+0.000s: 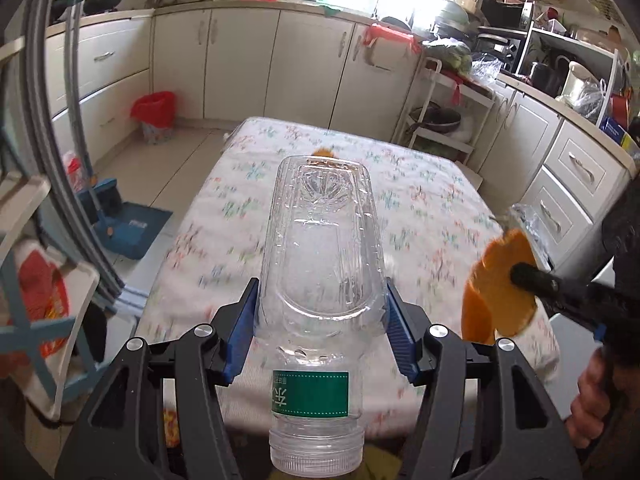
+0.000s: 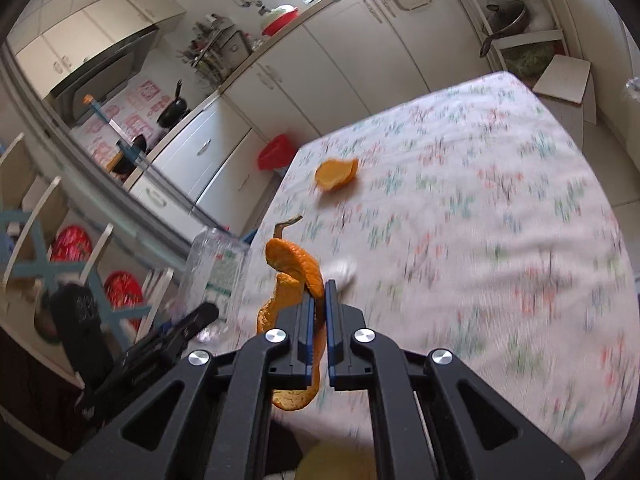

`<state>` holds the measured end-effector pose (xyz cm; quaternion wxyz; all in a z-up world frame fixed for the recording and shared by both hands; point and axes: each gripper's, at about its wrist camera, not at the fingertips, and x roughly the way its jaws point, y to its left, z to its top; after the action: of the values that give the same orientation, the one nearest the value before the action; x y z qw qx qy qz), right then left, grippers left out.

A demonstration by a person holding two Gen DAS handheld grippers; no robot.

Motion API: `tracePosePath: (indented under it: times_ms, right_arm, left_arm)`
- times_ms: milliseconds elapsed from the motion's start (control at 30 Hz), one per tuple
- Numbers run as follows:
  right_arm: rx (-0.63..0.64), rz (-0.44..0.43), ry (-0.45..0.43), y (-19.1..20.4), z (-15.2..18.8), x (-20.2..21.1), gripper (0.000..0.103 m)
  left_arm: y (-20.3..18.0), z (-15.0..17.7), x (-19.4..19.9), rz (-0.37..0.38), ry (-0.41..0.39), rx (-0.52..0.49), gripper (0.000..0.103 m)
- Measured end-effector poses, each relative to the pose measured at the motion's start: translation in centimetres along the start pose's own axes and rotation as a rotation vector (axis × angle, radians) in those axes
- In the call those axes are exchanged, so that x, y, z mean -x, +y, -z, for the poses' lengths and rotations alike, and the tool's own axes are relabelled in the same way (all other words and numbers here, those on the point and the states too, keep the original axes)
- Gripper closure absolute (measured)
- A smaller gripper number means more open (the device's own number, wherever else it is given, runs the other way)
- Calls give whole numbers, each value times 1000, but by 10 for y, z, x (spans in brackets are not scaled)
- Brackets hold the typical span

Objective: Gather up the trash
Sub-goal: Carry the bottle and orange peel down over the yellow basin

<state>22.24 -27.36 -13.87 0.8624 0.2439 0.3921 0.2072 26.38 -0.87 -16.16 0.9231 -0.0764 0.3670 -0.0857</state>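
My left gripper [image 1: 320, 312] is shut on a clear empty plastic bottle [image 1: 320, 248] with a green label, its open neck toward the camera, held above the near end of the table. The same bottle [image 2: 214, 268] shows at the left of the right wrist view. My right gripper [image 2: 319, 292] is shut on a curled strip of orange peel [image 2: 294, 276], which hangs below the jaws; in the left wrist view that peel [image 1: 496, 280] shows at the right. A second piece of orange peel [image 2: 336, 174] lies on the floral tablecloth [image 2: 480, 208] near the table's far left corner.
A red-lined waste bin [image 1: 154, 116] stands on the floor by the white cabinets beyond the table. A blue dustpan [image 1: 128, 228] sits on the floor at the left. White chairs [image 2: 48, 216] stand by the table's left side. A metal shelf rack [image 1: 440, 120] holds a pan.
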Motion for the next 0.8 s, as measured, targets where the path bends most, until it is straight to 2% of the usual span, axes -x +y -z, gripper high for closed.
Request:
tracePosePath:
  times_ms: [200,300,500,800]
  right_arm:
    - [-35,-24,85,6,69,9,97]
    - [-32,-19,125,10,92,9,97]
    - [-23,2,169,14,114,9,97]
    - [-22,25,198,15,135,11,97]
  left_arm:
    - [5,38,24,0,28,7,48]
    - [5,51,34,3,35,4,48]
    - [6,70,51,3,42,-1,48]
    - [7,83,64,0,40,-7,48]
